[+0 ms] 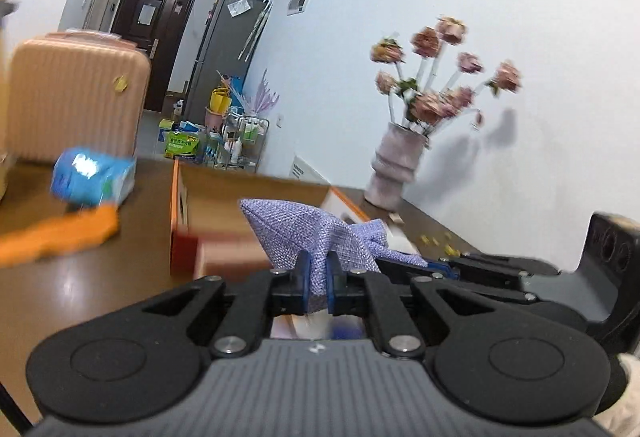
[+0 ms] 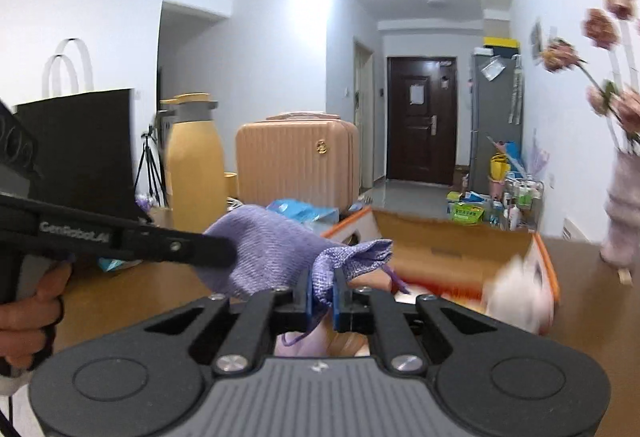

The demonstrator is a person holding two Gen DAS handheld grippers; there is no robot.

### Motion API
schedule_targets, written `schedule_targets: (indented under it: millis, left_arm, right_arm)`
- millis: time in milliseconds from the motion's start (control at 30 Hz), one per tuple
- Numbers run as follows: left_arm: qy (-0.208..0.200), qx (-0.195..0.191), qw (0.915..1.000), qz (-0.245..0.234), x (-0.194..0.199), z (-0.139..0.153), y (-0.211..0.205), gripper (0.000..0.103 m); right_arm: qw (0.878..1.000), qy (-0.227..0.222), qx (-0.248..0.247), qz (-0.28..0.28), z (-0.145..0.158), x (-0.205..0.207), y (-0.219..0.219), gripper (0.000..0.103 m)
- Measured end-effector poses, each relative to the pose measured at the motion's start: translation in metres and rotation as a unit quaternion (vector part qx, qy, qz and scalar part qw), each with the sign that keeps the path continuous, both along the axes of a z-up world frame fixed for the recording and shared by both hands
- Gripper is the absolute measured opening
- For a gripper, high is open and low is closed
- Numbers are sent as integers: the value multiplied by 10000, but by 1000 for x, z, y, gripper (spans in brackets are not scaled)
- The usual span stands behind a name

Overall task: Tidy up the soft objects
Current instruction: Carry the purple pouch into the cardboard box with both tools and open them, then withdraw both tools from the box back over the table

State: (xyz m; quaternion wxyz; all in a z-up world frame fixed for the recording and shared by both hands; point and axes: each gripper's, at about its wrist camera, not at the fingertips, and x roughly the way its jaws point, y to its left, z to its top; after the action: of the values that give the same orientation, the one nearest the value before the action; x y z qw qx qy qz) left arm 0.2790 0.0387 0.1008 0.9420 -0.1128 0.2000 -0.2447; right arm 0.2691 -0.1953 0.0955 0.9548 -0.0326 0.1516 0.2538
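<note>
A lilac woven drawstring pouch (image 1: 304,233) is held by both grippers above an open cardboard box (image 1: 256,193) with orange edges. My left gripper (image 1: 318,277) is shut on one end of the pouch. My right gripper (image 2: 322,293) is shut on the gathered neck of the pouch (image 2: 272,249). The right gripper's body shows in the left wrist view (image 1: 500,273), and the left gripper's body shows in the right wrist view (image 2: 120,237). The box (image 2: 452,237) holds a white soft thing (image 2: 516,297), blurred.
On the brown table lie a blue packet (image 1: 94,177) and an orange object (image 1: 60,237). A vase of pink flowers (image 1: 396,165) stands at the wall. A pink suitcase (image 2: 296,161), a black paper bag (image 2: 80,149) and a yellow flask (image 2: 196,165) stand behind.
</note>
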Motion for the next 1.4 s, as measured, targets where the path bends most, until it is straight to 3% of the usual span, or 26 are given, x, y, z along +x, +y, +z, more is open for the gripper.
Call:
schedule_targets:
  millis: [133,233,433,533,600,633,667,767,833,900,933,1033,1133,1267,1400]
  left_arm:
    - [637,14,9977,224,121,17,-13,8]
    - [901,337,9946,392,195,12,-29,8]
    - [1306,1354,9804,583,294,-25,-56,10]
    - [1419,1789,9704,785,322,-47,-59,13]
    - [1531,1851,9673,813,330,-58,-56,22]
    - [1524,1796,9686,801,330,-61,-53,34]
    - [1514,1709,9703,801,330,-62,-50,40]
    - [1403,1598,9738,800,324,-55,-45,44]
    - [1356,1605,9739,858,320,-47,-45,45]
    - [1321,1566,9747,896,311,-36,-43,50]
    - [1293,1558,9750,917,307,-29,-42,55]
    - [1125,1471,9760,1144,277,-2,-30,85]
    - [893,1426,9775,1274,241,21,-20,88]
    - [654,1390,9791,1336,193,42,-14,93]
    - [303,1364,9794,1456,139,49,-12,97]
  right_arm:
    - [9982,452,-357,-155,38,114,5,9]
    - [9933,983,-530,-301,42,198,10,9]
    - [9786,1850,-776,-466,7,314,19,10]
    - [9670,2442,-547,-480,-26,353,16,25]
    - [9590,2762,-418,-484,-44,370,13,32]
    - [9564,2854,-382,-485,-49,373,11,33]
    - [9534,2957,-319,-508,-52,378,9,36]
    - [9500,3078,42,-525,-46,377,-1,44]
    - [9560,2884,78,-522,-33,375,-5,45]
    - [9630,2623,39,-611,-12,365,-8,54]
    - [9651,2533,95,-659,0,359,-12,57]
    - [9684,2344,401,-744,35,332,-32,61]
    - [9698,2155,844,-773,65,290,-58,73]
    - [9785,1679,680,-986,91,224,-81,79]
    - [9809,1441,700,-1108,91,169,-98,81]
